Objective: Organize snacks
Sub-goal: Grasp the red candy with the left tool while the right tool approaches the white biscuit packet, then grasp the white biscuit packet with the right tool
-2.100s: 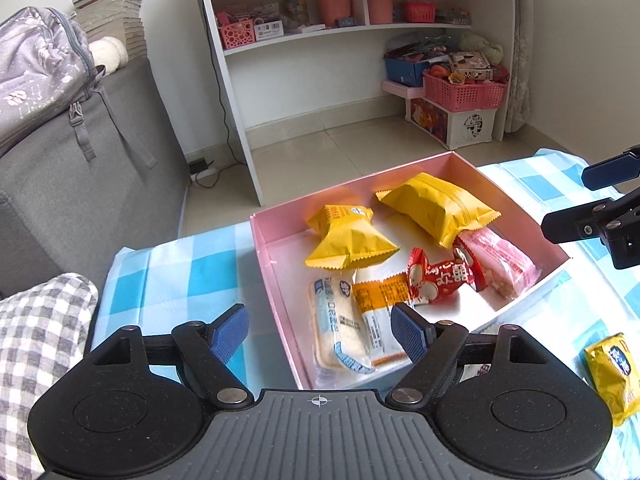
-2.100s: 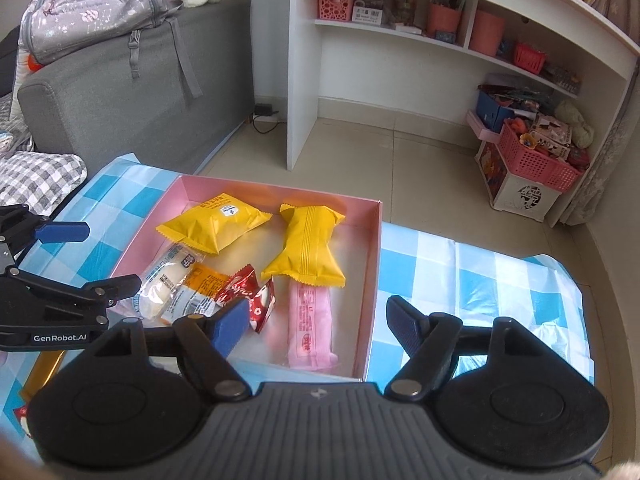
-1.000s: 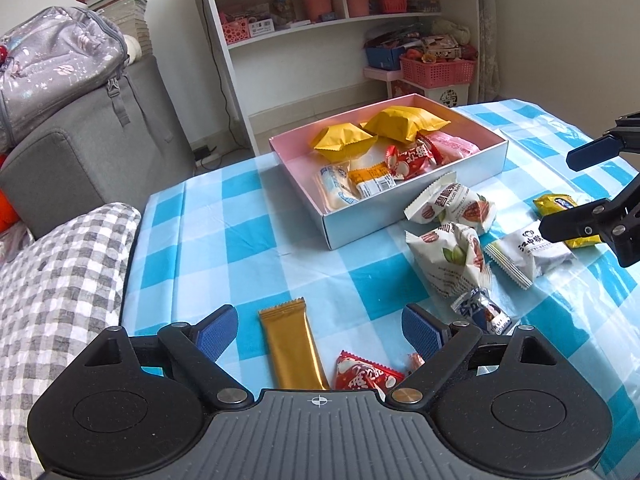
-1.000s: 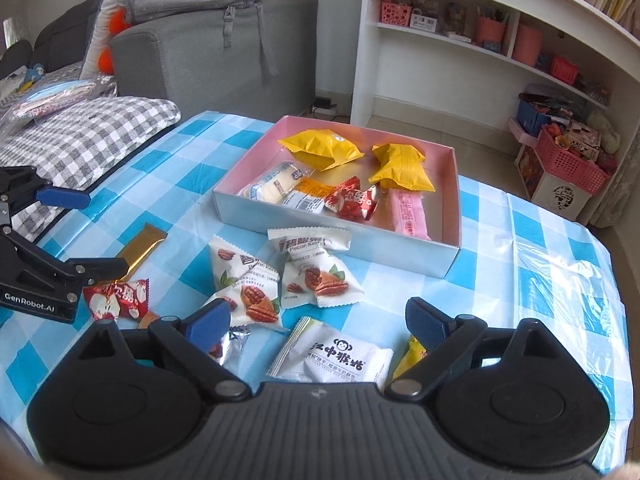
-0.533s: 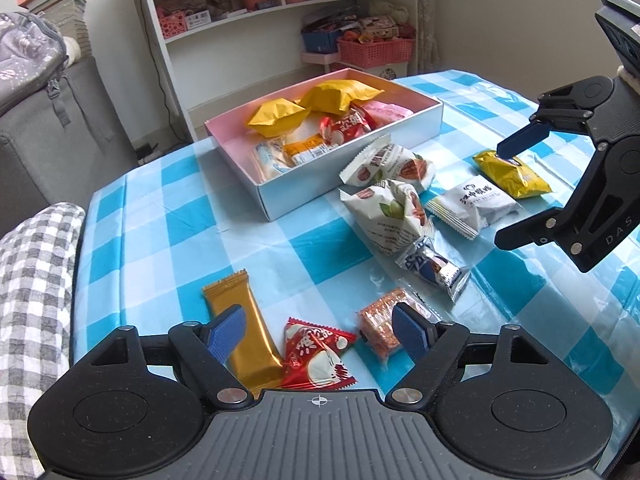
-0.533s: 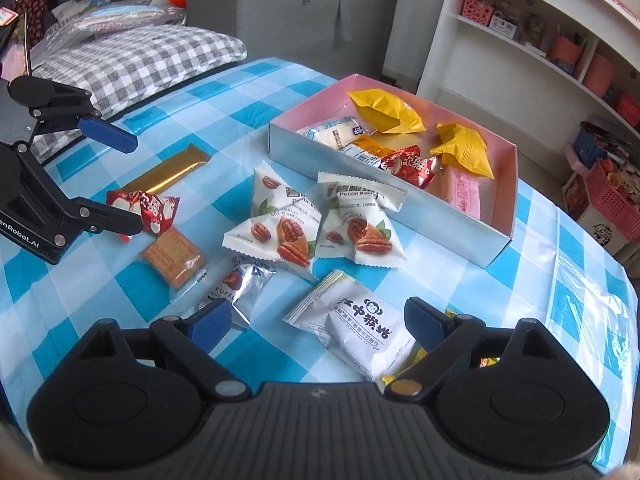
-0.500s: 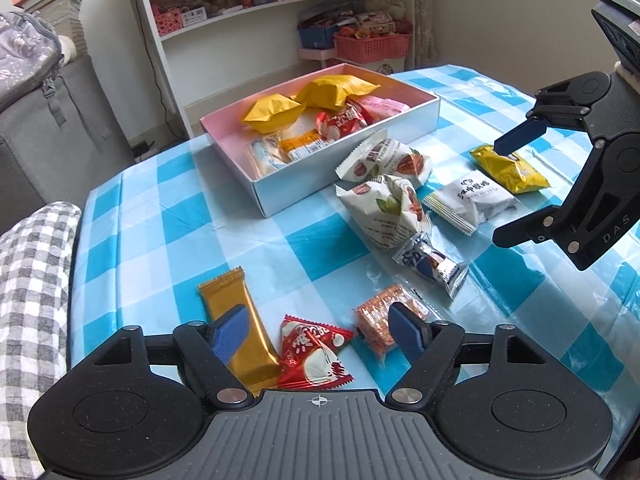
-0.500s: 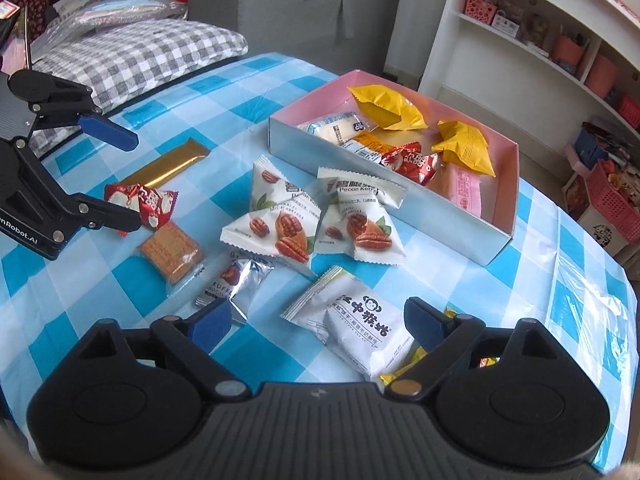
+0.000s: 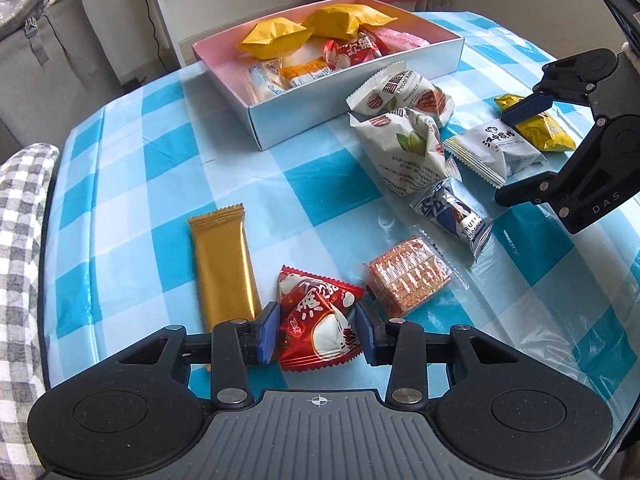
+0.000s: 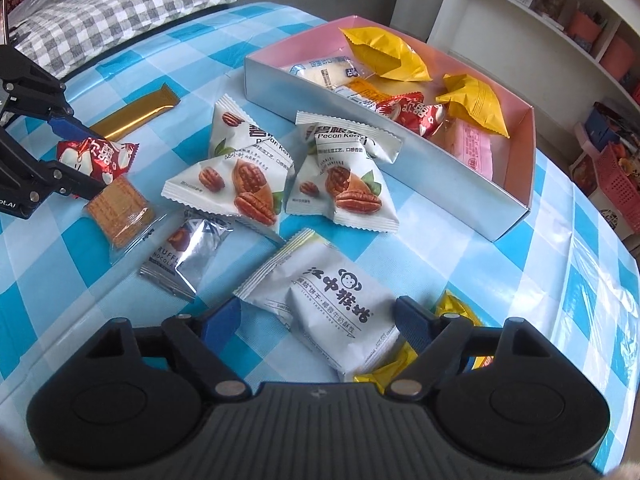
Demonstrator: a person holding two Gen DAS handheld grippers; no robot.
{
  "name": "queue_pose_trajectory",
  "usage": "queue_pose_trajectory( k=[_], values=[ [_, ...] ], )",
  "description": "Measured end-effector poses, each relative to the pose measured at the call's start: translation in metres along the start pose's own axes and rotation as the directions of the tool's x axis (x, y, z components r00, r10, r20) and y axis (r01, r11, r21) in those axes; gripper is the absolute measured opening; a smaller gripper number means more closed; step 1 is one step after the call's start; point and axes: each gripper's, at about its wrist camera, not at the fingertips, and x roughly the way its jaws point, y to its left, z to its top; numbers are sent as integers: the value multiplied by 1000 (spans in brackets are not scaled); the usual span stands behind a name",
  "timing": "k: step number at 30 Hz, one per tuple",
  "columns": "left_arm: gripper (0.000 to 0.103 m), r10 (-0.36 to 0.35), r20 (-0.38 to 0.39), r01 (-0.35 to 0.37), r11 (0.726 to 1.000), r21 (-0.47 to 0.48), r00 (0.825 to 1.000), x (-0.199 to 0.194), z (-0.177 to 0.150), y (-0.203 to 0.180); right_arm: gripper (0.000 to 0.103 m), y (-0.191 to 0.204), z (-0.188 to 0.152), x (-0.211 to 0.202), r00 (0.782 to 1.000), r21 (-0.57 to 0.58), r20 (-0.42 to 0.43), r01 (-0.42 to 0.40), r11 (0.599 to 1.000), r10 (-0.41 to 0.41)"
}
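**A:** What's new in the left wrist view?

**B:** My left claw (image 9: 316,334) went down to the table & its jaws have just been closing. A sec ago they were spread wide over the cloth w/ nothing between them. Now the red snack pack (image 9: 316,328) sits between the blue pads at the bottom middle of the frame. The pads look like they touch its sides, so I think I'm pinching it, but not hard yet.

**A:** Where does it go?

**B:** Into the pink box (image 9: 352,92), upper middle. It already has yellow, red & pink packs in it. The gold bar (image 9: 222,266) lies just left of my pack, the cracker pack (image 9: 408,276) just right. Both are still out on the cloth.

**A:** And the right wrist view?

**B:** My right claw (image 10: 318,318) dropped low too. Its jaws have just been closing a bit, but they're still spread. The white monkey pack (image 10: 334,304) lies between them at the bottom middle, w/ gaps on both sides, so no grip yet. A yellow pack (image 10: 456,310) peeks out by the right pad.

**A:** So what does that mean?

**B:** Prob. two grabs at once, then both packs go to the box, upper right here. Lots left: the two nut bags (image 10: 280,168), the silver pack (image 10: 188,252) & more.
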Motion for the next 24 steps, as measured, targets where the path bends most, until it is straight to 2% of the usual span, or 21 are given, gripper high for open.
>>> queue_pose_trajectory(
  k=[3, 7, 18, 24],
  values=[
    [36, -19, -2, 19, 999, -26, 1000, 1, 1, 4, 85, -3, 1, 3, 1000, 11, -1, -9, 1000, 9],
    [35, -24, 3, 24, 998, -53, 1000, 1, 2, 7, 83, -4, 0, 5, 1000, 29, 5, -23, 999, 23],
    [32, 8, 14, -7, 998, -61, 1000, 1, 3, 6, 59, 3, 2, 0, 999, 3, 11, -42, 999, 42],
    [30, 26, 25, -24, 998, -56, 999, 1, 3, 3, 46, 13, 3, -3, 1000, -51, 12, -27, 998, 28]
  ],
)
